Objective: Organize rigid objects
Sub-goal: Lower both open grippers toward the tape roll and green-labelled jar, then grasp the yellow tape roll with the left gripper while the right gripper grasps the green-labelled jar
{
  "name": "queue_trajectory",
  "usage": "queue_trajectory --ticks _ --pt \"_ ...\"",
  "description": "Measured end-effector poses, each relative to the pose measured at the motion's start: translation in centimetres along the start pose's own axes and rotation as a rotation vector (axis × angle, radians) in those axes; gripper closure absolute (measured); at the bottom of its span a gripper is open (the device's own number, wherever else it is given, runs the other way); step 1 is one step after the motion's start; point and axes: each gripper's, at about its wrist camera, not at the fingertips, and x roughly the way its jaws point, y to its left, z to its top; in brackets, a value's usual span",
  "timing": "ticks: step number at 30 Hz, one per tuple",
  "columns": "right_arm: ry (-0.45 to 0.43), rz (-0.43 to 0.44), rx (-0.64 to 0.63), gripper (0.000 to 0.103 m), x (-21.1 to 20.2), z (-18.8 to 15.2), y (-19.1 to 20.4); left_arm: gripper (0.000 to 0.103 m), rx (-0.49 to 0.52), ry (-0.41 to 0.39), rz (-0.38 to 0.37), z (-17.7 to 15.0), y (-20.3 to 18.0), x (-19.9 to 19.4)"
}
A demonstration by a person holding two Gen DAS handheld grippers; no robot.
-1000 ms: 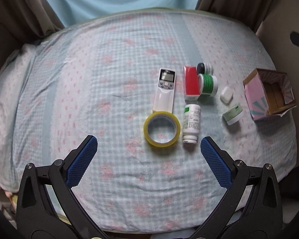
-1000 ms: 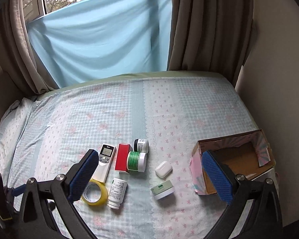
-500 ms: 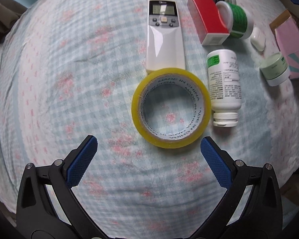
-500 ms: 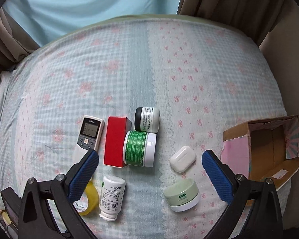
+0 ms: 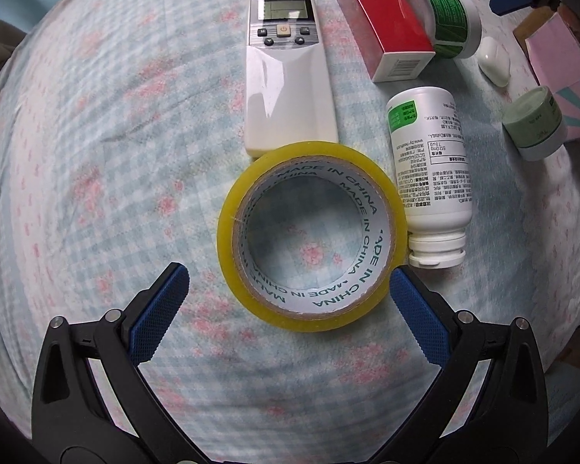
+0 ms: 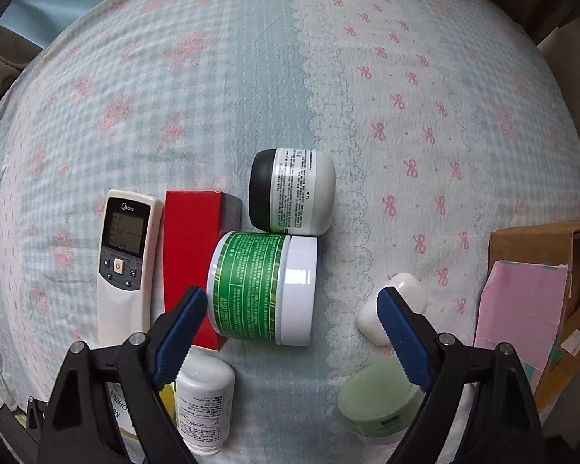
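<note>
Left tool [image 5: 286, 286] gapes wide over the yellow tape roll [image 5: 311, 234] lying flat mid-bed [image 5: 96, 154], seemingly untouched; right tool [image 6: 290, 309], equally wide, hovers above the green-labelled jar [image 6: 263, 288].

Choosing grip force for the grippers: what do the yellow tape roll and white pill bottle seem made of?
The yellow tape roll looks like glossy translucent plastic film wound on a printed cardboard-like core. The white pill bottle, lying on its side, looks like smooth, slightly shiny hard plastic with a ridged cap and a printed label.
</note>
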Motion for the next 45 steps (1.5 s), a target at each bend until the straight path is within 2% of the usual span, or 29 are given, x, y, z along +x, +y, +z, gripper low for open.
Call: queue_trajectory --ticks 6,8,9,16,21,24,26,29,31,41,43,45 --pt "0.022 -0.003 -0.002 0.016 0.1 0.3 0.3 0.000 0.025 0.003 -0.004 0.2 -0.8 -0.2" --pt "0.034 -0.010 -0.008 0.026 0.5 0.2 0.6 0.000 0.028 0.002 -0.010 0.4 -1.0 -0.3" --pt "0.040 -0.010 -0.006 0.028 0.8 0.1 0.7 0.000 0.029 0.004 -0.014 0.5 -1.1 -0.3" --pt "0.047 -0.013 0.017 0.030 1.4 0.0 0.7 0.000 0.098 0.024 0.033 0.7 -3.1 1.4" --pt "0.047 -0.006 0.040 0.033 1.4 0.4 -0.2 0.000 0.085 0.028 0.032 1.7 -3.8 2.5" --pt "0.050 -0.025 0.039 0.039 1.0 0.7 -0.2 0.000 0.094 0.025 0.045 3.1 -3.8 3.2" --pt "0.086 -0.064 0.017 0.041 1.8 1.5 -0.1 0.000 0.091 0.028 0.039 3.8 -3.7 3.6" --pt "0.134 -0.026 0.027 0.051 3.8 2.0 0.1 0.002 0.085 0.040 0.039 4.7 -4.1 4.8" --pt "0.117 -0.032 0.017 0.051 4.2 2.1 0.2 0.006 0.077 0.044 0.023 5.2 -4.0 5.7" --pt "0.115 -0.001 0.044 0.051 4.3 2.1 -0.6 0.007 0.073 0.018 0.021 6.0 -4.9 6.0" --pt "0.111 -0.003 0.042 0.051 4.6 2.0 -0.2 0.007 0.071 0.013 0.018 4.0 -3.6 5.1" --pt "0.105 -0.004 0.038 0.051 4.1 1.6 0.4 0.007 0.064 0.005 0.023 3.6 -3.5 4.6"
